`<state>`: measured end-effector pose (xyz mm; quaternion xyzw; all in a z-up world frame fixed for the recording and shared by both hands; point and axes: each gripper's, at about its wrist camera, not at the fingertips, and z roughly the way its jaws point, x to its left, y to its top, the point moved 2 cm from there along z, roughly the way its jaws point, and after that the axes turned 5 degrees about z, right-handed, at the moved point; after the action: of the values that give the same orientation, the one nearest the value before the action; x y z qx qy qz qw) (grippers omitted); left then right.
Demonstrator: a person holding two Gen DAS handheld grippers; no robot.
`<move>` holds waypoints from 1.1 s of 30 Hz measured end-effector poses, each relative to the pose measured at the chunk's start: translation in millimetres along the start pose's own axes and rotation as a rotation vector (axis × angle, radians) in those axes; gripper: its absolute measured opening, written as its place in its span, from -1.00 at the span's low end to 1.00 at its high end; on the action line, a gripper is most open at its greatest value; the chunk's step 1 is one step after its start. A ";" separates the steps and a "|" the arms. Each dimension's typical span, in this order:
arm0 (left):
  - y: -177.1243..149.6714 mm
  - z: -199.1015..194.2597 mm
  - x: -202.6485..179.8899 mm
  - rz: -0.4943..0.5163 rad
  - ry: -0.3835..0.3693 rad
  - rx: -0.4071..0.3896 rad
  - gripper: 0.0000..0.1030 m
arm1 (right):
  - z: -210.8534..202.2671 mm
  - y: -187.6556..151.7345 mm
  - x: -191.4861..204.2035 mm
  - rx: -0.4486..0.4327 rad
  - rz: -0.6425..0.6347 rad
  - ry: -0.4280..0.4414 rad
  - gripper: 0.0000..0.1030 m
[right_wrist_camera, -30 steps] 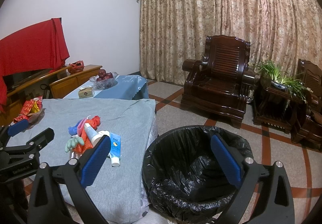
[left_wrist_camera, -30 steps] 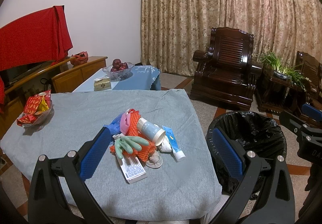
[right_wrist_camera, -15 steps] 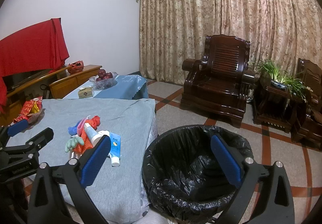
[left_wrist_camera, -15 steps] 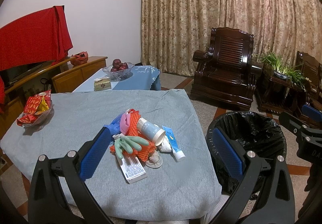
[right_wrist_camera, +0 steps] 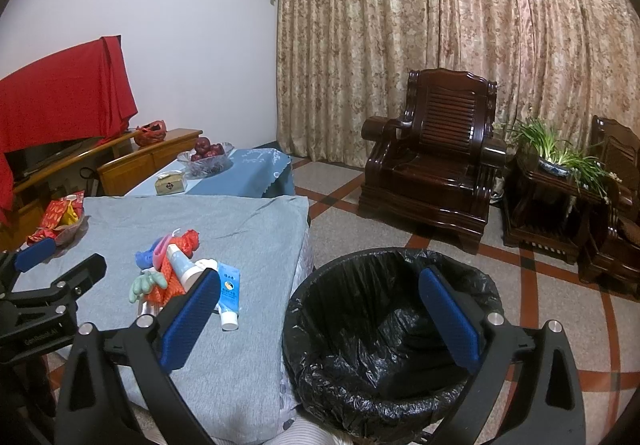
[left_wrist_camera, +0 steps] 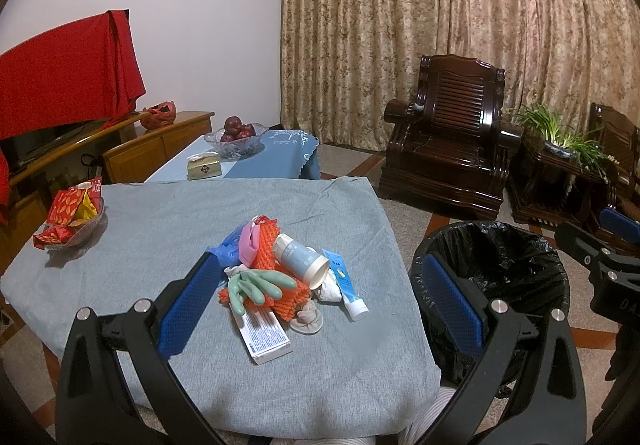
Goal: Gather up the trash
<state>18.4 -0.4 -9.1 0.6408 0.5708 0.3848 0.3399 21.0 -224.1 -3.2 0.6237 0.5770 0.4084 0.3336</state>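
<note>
A heap of trash lies on the grey-blue tablecloth [left_wrist_camera: 160, 229]: orange foam net [left_wrist_camera: 276, 285], green rubber glove [left_wrist_camera: 256, 285], pale blue cup [left_wrist_camera: 300, 259], blue-white tube [left_wrist_camera: 345, 285], pink item [left_wrist_camera: 250, 243], white printed box [left_wrist_camera: 264, 337]. The heap also shows in the right wrist view [right_wrist_camera: 180, 273]. A black-lined trash bin [right_wrist_camera: 388, 329] stands on the floor right of the table, also in the left wrist view [left_wrist_camera: 504, 265]. My left gripper [left_wrist_camera: 320, 309] is open and empty, held above the table's near edge before the heap. My right gripper [right_wrist_camera: 320, 321] is open and empty, above the bin's near rim.
A glass dish of red snack packets [left_wrist_camera: 70, 221] sits at the table's left edge. Behind stand a low blue-covered table with a fruit bowl [left_wrist_camera: 236, 135] and a tissue box [left_wrist_camera: 204, 167], a wooden cabinet [left_wrist_camera: 152, 141], dark wooden armchairs [left_wrist_camera: 452, 149] and a potted plant [left_wrist_camera: 560, 133].
</note>
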 end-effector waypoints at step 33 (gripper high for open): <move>-26.3 50.1 77.3 -0.071 0.092 0.059 0.90 | 80.3 -20.5 57.9 0.075 -0.062 0.122 0.88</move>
<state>54.2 79.6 -47.6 0.6114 0.6194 0.3845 0.3076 83.6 -160.0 -49.9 0.5916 0.6300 0.4134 0.2866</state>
